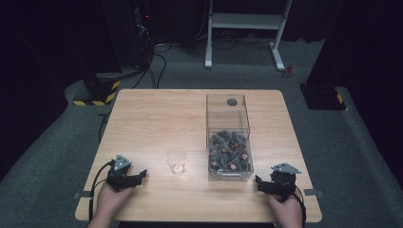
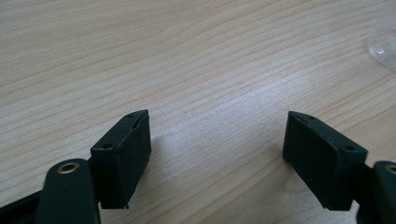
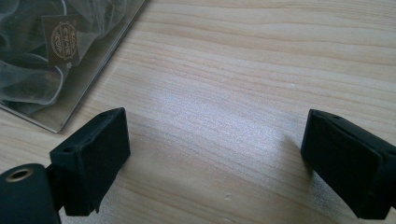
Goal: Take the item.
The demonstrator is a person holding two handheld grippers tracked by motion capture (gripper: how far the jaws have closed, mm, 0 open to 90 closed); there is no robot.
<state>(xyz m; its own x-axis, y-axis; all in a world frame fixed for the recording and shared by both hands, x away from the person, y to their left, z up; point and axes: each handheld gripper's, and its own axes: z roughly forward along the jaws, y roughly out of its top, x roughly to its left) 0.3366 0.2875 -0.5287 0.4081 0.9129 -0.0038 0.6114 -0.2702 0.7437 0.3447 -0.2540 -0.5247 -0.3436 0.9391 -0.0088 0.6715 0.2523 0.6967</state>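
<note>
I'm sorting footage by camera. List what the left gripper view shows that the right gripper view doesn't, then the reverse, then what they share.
Left gripper view alone: the rim of the clear plastic cup at its right edge. Right gripper view alone: a corner of the clear box holding tea bags in gauzy pouches. Shared: the wooden table and a pair of black jaws standing wide apart with nothing between them.

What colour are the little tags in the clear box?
Brown tags with a pale emblem, best in the right gripper view.

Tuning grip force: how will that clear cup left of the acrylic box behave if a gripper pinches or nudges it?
The clear cup looks thin-walled and empty, so probably light and likely to flex under a hard pinch. It stands upright and alone on the smooth wooden table, so a nudge near its rim may tip it; lower down, it would probably slide. Its glossy wall may be slippery.
</note>
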